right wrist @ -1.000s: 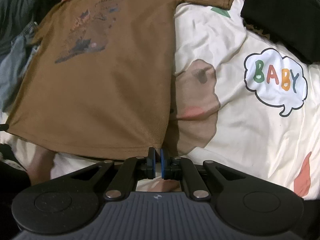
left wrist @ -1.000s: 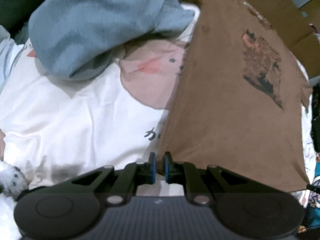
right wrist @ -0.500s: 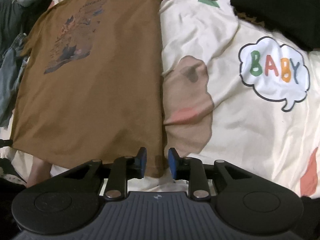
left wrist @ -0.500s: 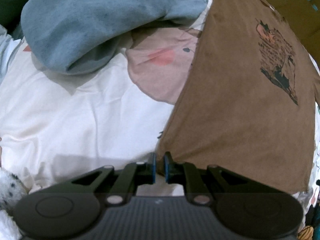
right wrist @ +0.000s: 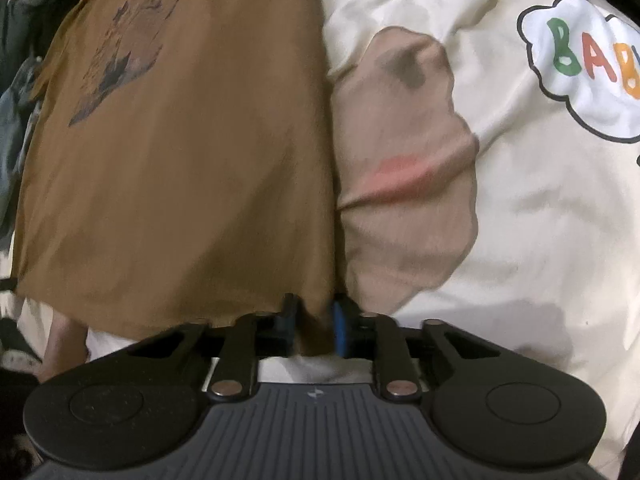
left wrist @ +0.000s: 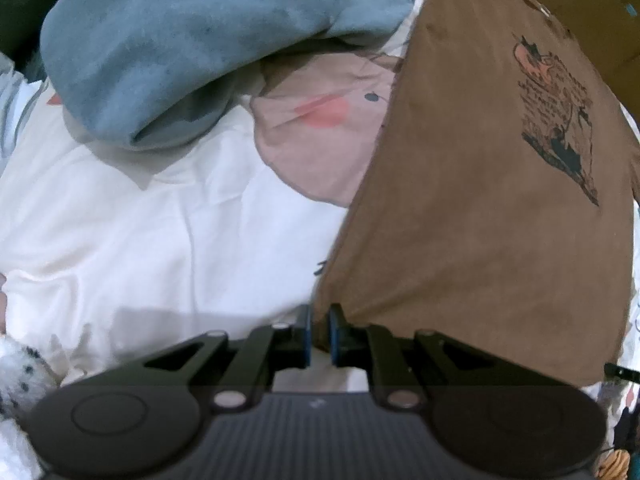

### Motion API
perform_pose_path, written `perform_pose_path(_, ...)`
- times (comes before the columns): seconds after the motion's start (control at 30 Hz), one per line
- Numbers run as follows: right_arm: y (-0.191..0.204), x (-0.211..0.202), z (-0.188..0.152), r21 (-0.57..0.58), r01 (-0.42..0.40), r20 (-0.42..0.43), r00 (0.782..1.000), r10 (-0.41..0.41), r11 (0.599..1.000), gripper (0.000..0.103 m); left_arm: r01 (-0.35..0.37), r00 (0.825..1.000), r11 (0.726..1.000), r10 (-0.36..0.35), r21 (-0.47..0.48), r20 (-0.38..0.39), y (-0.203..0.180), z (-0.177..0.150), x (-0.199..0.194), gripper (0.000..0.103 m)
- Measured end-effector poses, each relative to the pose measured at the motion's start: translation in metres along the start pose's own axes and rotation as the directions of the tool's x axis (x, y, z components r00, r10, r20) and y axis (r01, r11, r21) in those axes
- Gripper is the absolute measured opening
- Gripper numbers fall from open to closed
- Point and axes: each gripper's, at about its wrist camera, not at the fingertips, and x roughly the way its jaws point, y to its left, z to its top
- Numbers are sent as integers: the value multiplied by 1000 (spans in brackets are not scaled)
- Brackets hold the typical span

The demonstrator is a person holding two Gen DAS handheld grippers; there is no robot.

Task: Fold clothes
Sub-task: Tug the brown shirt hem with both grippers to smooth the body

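Both tongs point down at the brown T-shirt (left wrist: 472, 208), which lies spread flat on the bed. My left tongs (left wrist: 319, 334) stand narrow, their blue pads pinched on the shirt's hem corner, which runs down into the slit between them at 6 o'clock in the left view. My right tongs (right wrist: 313, 330) are closing at this moment; the shirt's other hem corner hangs between the blue pads (right wrist: 340, 330), and a gap shows there, with the cloth filling most of it. I cannot tell whether those pads press on the fabric yet.

From the left view the shirt fans from my tongs toward 1 o'clock, its dark printed picture (left wrist: 556, 120) up near 2 o'clock. From the right view it stretches toward 11 o'clock, the same print (right wrist: 124, 52) near the top.

Under the shirt lies a cream bedsheet (left wrist: 168, 240) with a tan cartoon patch (right wrist: 404, 184) just beside the shirt's side edge. A white speech bubble reading BABY (right wrist: 580, 60) sits at 2 o'clock in the right view. A grey-blue garment (left wrist: 180, 48) is heaped at 11 o'clock in the left view, overlapping the sheet and touching the shirt's upper edge.
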Motion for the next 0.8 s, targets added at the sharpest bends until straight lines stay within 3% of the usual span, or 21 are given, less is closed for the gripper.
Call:
perform_pose_path(0.37, 8, -75, 2, -40, -34, 49, 998, 36, 999, 4, 49, 999, 999, -50, -12, -15, -4, -1, -29, 9)
perform_pose_path(0.57, 18, -91, 7, -77, -32, 45, 998, 35, 997, 4, 60, 998, 998, -60, 0, -16, -6, 5, -38, 9)
perform_pose_path(0.8, 14, -72, 5, -73, 5, 10, 1000, -4, 997, 4, -36, 998, 999, 36, 7, -53, -10, 11, -10, 6)
